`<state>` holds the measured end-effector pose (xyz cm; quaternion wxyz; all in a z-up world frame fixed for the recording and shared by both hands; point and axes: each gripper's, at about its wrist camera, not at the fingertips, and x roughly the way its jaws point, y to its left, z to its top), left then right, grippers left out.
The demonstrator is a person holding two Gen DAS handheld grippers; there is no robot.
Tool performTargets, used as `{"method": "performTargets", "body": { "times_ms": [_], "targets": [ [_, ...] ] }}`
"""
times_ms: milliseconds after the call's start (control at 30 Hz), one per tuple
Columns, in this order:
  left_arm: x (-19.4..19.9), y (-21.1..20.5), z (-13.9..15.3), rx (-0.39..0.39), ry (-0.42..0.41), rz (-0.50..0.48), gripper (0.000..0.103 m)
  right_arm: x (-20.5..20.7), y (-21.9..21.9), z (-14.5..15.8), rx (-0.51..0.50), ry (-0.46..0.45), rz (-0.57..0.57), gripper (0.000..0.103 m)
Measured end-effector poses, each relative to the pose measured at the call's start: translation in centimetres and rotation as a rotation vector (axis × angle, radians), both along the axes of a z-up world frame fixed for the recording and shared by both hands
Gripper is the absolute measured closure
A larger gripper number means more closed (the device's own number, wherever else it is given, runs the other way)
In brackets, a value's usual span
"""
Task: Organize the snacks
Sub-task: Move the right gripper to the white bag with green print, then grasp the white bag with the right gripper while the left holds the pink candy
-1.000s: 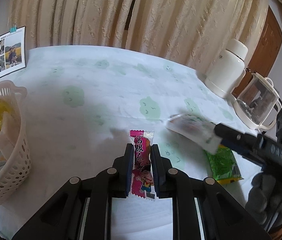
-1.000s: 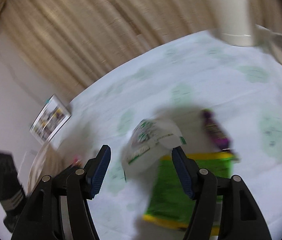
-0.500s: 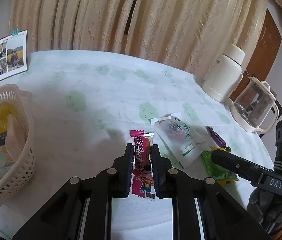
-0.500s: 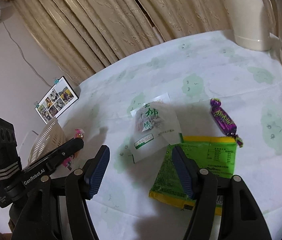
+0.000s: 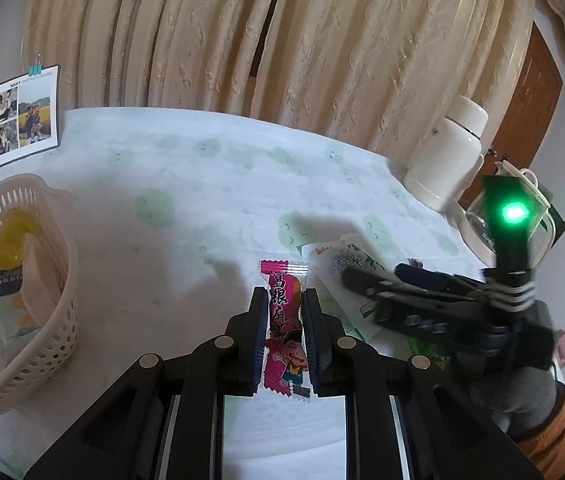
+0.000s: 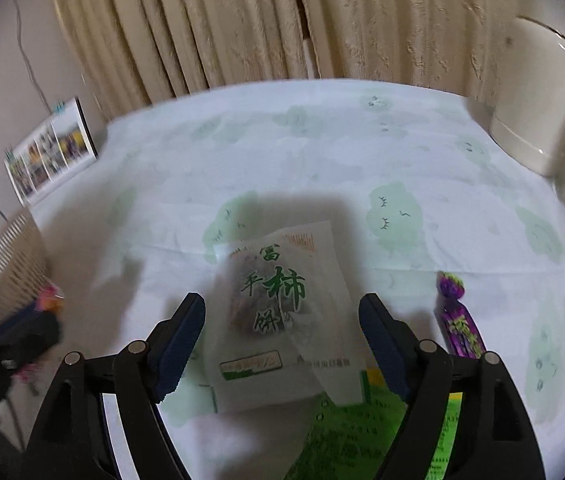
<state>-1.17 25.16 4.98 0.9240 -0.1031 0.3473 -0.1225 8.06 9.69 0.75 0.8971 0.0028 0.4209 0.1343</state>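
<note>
Pink candy wrapper (image 5: 285, 320) was clamped in the left gripper (image 5: 285, 334), probably for the basket (image 5: 48, 280) (just left). The right gripper (image 6: 282, 344) hovered wide apart, empty, over the white persimmon packet (image 6: 282, 304) on the table (image 6: 322, 152).

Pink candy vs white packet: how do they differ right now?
The pink candy is slim and clamped upright in the shut left gripper; the white packet is wide, lying flat on the table between the open right gripper fingers. Both are sealed snacks outside the basket.
</note>
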Motion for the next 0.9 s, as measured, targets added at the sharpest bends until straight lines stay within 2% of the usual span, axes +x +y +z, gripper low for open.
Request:
{"method": "performTargets", "body": {
  "times_ms": [133,267,367,433,533,700,900],
  "targets": [
    [-0.1,0.2,0.2,-0.007,-0.004,0.0,0.085,0.3,1.0,-0.8,-0.072,0.015,0.022,0.025],
    [-0.2,0.3,0.4,-0.012,-0.008,0.0,0.085,0.2,1.3,-1.0,-0.097,0.01,0.031,0.024],
    [-0.3,0.4,0.5,-0.013,-0.012,-0.002,0.085,0.1,1.4,-1.0,-0.116,0.0,0.026,0.033],
    [-0.3,0.4,0.5,-0.014,-0.014,-0.001,0.085,-0.1,1.6,-0.9,-0.124,-0.008,0.033,0.047],
    [-0.3,0.5,0.5,-0.018,-0.014,0.003,0.085,-0.4,1.8,-0.8,-0.127,-0.016,0.043,0.056],
    [-0.3,0.6,0.6,-0.022,-0.018,0.008,0.085,-0.4,1.5,-0.6,-0.089,-0.015,0.029,0.063],
    [-0.6,0.7,1.0,-0.016,-0.04,0.02,0.085,-0.7,0.8,-0.1,-0.015,-0.019,0.006,0.065]
  ]
}}
